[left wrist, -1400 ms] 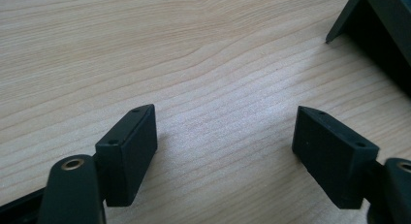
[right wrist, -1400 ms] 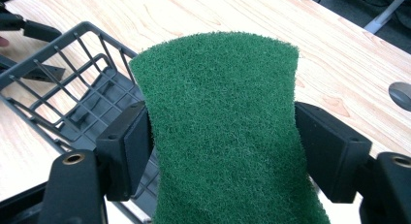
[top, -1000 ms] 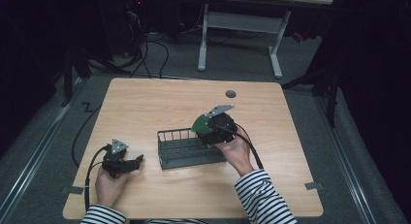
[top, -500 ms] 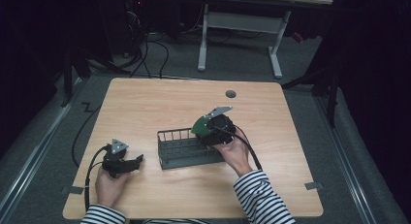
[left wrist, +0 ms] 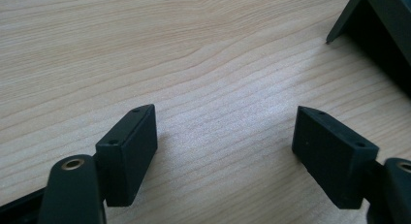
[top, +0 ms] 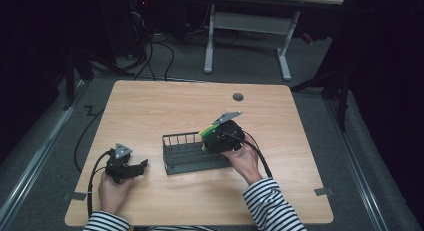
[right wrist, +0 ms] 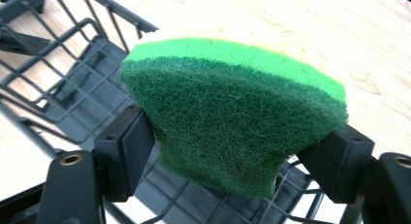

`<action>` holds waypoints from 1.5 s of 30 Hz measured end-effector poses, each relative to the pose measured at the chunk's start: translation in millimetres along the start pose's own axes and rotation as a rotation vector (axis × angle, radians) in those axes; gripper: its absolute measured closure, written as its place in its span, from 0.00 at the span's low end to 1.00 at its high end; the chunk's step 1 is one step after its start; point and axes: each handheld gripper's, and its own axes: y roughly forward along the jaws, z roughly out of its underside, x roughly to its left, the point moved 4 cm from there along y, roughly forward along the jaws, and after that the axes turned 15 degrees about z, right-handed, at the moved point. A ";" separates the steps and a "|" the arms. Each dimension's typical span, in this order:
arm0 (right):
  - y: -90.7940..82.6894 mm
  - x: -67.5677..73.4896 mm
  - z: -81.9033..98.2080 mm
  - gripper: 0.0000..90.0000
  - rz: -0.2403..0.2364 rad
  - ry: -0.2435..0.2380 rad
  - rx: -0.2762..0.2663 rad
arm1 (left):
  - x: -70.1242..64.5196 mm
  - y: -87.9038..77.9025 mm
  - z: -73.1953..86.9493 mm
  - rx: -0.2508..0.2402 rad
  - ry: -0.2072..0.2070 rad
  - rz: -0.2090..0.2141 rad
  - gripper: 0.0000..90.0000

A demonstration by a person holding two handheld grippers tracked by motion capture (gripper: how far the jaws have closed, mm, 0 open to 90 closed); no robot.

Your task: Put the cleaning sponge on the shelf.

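A green and yellow scouring sponge (right wrist: 237, 117) is squeezed between the jaws of my right gripper (right wrist: 237, 161), which is shut on it. In the high view that right gripper (top: 209, 140) holds the sponge (top: 209, 133) over the right end of a dark wire basket (top: 187, 153) in the middle of the wooden table (top: 150, 106). My left gripper (top: 141, 165) rests low near the table's front left, to the left of the basket. In the left gripper view it (left wrist: 225, 151) stands open over bare wood, and a corner of the basket (left wrist: 373, 20) shows at the upper right.
A round cable hole (top: 238, 97) lies in the table's far side. Beyond the table stands a white desk frame (top: 247, 31) on a dark floor with loose cables (top: 160, 46). The person's striped sleeves (top: 272, 206) come in at the bottom.
My right gripper with the sponge has shifted slightly lower and left toward the basket's right end. The left gripper has stayed put.
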 end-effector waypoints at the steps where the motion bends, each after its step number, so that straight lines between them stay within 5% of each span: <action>1: -1.2 0.4 0.0 0.28 -0.002 0.001 -0.001 | 0.0 0.0 0.0 0.000 0.000 0.000 0.28; 22: 7.4 5.6 2.3 0.20 -0.064 0.034 0.051 | 0.1 0.0 0.0 -0.001 -0.001 0.000 0.28; 37: -21.5 -7.8 8.8 0.20 -0.074 0.084 -0.036 | -0.1 0.0 0.0 -0.002 -0.003 -0.001 0.28; 45: -31.7 -26.4 14.7 0.22 -0.037 0.127 -0.076 | -0.1 0.0 0.1 -0.002 -0.002 -0.001 0.28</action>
